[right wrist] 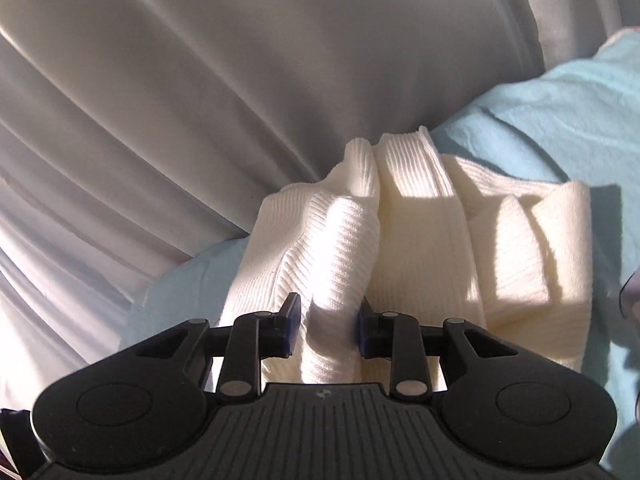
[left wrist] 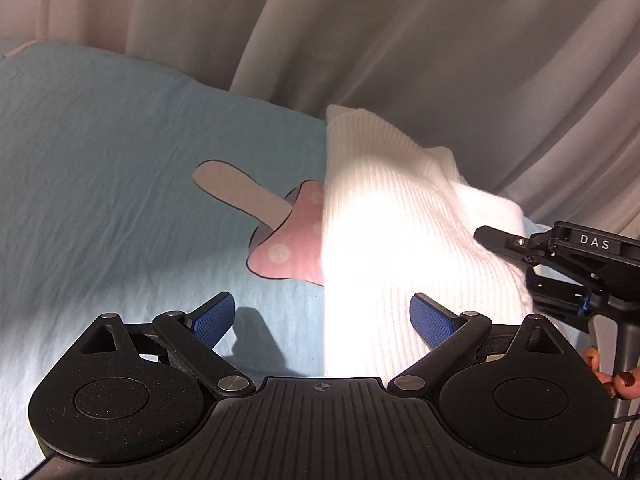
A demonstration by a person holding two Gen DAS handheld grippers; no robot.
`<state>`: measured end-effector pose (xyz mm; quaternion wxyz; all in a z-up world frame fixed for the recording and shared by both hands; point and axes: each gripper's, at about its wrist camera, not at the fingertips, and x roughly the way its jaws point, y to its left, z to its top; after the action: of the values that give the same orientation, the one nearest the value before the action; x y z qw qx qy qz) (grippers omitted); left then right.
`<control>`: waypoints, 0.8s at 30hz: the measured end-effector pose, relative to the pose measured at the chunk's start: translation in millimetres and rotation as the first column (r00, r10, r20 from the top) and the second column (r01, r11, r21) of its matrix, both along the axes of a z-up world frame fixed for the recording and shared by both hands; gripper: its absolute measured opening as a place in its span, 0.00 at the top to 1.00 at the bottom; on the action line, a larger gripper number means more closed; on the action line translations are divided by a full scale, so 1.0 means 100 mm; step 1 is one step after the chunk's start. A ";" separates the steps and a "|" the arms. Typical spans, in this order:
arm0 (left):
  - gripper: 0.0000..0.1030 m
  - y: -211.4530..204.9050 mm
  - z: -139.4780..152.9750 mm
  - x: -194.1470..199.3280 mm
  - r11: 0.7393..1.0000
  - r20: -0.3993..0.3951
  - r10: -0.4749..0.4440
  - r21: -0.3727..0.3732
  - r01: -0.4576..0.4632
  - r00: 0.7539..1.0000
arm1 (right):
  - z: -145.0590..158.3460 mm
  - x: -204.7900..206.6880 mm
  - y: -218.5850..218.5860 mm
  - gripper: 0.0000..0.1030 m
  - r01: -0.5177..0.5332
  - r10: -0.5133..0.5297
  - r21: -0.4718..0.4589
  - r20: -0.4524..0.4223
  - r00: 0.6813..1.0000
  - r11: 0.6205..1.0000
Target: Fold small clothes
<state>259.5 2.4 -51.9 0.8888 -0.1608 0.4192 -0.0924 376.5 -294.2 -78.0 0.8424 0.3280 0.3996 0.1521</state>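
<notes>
You are mid-fold on the white knit point(right wrist: 340, 240), which lies bunched on the blue sheet point(left wrist: 100, 140), centre right in the left view. Your right gripper point(right wrist: 329, 328) has a ridge of it between its jaws; whether the pads press, I cannot tell. Your left gripper point(left wrist: 322, 320) hangs released, low in frame, over the knit's edge. Next, likely carry that ridge across and lay it flat. The curtain point(left wrist: 440, 40) hangs close behind; the mushroom print point(left wrist: 288, 236) is partly covered.
</notes>
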 end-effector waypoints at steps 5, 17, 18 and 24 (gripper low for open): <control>0.05 -0.13 -0.06 0.03 0.999 -0.038 -0.037 0.018 0.038 0.999 | -0.05 0.02 0.15 0.76 -0.005 0.005 -0.034 0.007 1.000 0.999; 0.05 -0.27 0.14 -0.24 0.989 0.002 -0.136 0.051 0.136 0.991 | 0.55 -0.31 0.36 0.88 0.118 0.058 -0.619 0.257 0.965 0.777; 0.05 -0.30 0.12 -0.25 0.988 -0.001 -0.146 0.060 0.146 0.989 | 0.50 -0.30 0.33 0.87 0.128 0.046 -0.646 0.246 0.968 0.753; 0.05 -0.43 -0.04 -0.33 0.975 -0.051 -0.187 0.110 0.192 0.981 | 0.29 -0.46 0.14 0.78 0.196 -0.065 -0.654 0.220 0.973 0.730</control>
<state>226.2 -40.3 -55.8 0.8750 -0.0707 0.4552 -0.1493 331.0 -279.9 -48.8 0.9451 0.0143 0.3247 -0.0327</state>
